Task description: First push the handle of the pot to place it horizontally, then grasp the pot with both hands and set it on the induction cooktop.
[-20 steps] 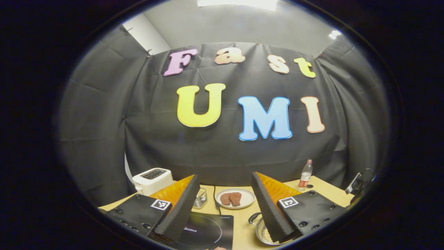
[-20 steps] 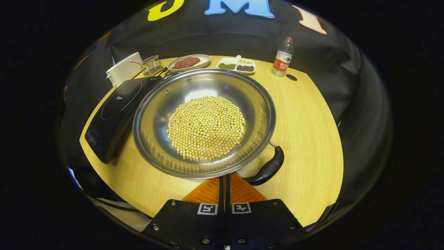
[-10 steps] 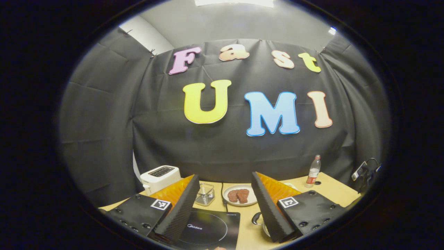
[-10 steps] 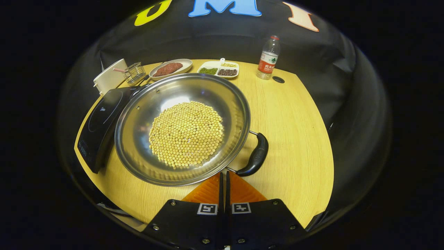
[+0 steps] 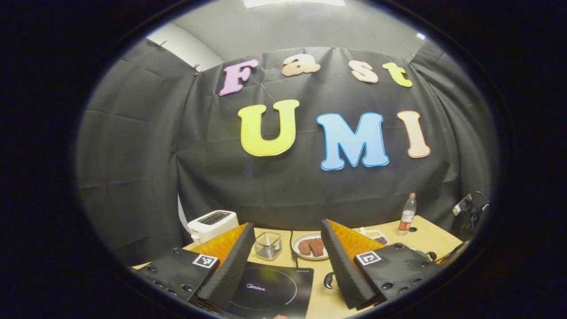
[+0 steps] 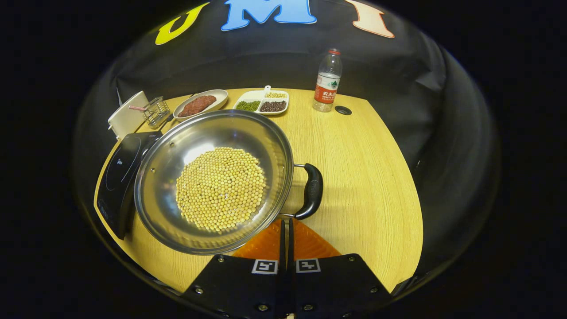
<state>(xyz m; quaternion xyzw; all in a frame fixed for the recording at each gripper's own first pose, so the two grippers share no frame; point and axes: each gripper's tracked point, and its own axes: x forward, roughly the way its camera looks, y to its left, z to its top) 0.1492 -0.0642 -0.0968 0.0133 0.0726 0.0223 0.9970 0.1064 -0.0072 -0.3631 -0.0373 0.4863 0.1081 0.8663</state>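
A steel pot point(image 6: 177, 146) holding yellow beans point(image 6: 220, 189) rests on the wooden table point(image 6: 363, 177), its left rim overlapping the black induction cooktop point(image 6: 116, 175). The pot's black handle point(image 6: 312, 191) points to the right side of the right gripper view. My right gripper point(image 6: 285, 221) is shut with nothing between its fingers, and its tips sit at the pot's near rim by the handle's lower end. My left gripper point(image 5: 288, 225) is open, held above the cooktop point(image 5: 270, 290). A bit of black pot handle point(image 5: 328, 280) peeks out beside its right finger.
At the table's back stand a white toaster point(image 5: 211, 223), a wire basket point(image 5: 268, 245), a plate of meat point(image 5: 312, 247), a divided dish of beans point(image 6: 261, 101) and a water bottle point(image 6: 327, 80). Bare table lies right of the pot.
The pot has turned, and its handle swung from the lower right up to the right side. It sits farther left in the right gripper view. The left gripper shifted, and the pot's bowl slipped behind its right finger.
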